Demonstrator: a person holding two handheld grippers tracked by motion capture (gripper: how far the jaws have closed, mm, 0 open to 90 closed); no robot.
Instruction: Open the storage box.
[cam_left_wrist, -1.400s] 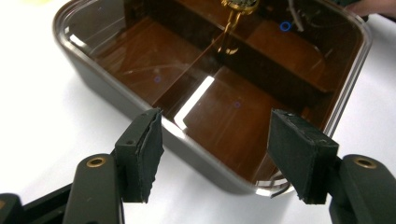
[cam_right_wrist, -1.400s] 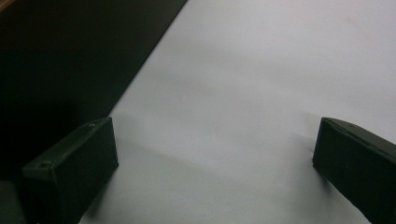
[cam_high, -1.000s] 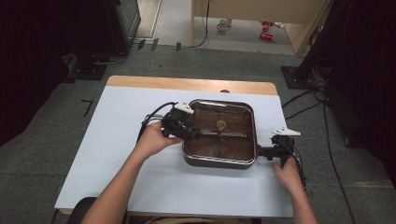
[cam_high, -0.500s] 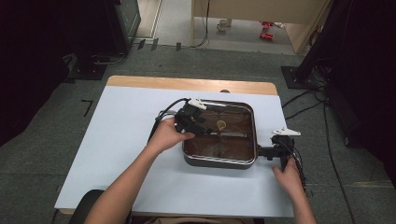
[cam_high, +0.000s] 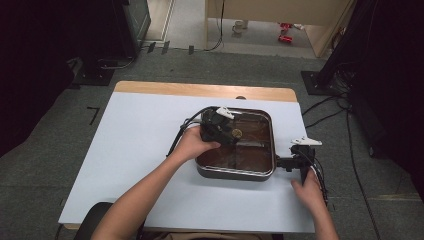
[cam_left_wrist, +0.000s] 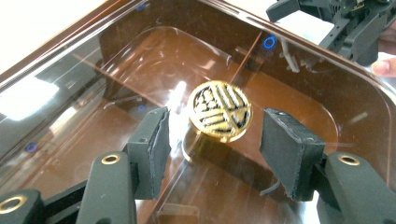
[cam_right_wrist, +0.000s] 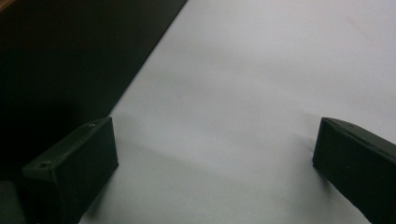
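Note:
A square pan (cam_high: 235, 175) sits right of the table's centre under a brown glass lid (cam_left_wrist: 140, 60) with a round gold knob (cam_left_wrist: 220, 111). My left gripper (cam_left_wrist: 215, 116) hovers over the lid, one jaw on each side of the knob. Its jaws have just been closing, with the knob between them and a gap still showing at each pad (cam_left_wrist: 152, 137). From above, the left gripper (cam_high: 227, 131) is over the lid's middle, beside the knob (cam_high: 236, 133). My right gripper (cam_high: 286, 162) rests by the pan's right side with its jaws wide apart over bare tabletop (cam_right_wrist: 210, 154).
The pale tabletop (cam_high: 140, 150) has a wooden strip (cam_high: 200, 90) along its far edge. Cables (cam_high: 325, 117) lie on the floor to the right. In the left gripper view the right gripper (cam_left_wrist: 345, 23) appears beyond the pan's far rim.
My left hand has moved right from the pan's left edge to over the lid, bringing the jaws around the knob. The right hand has stayed put.

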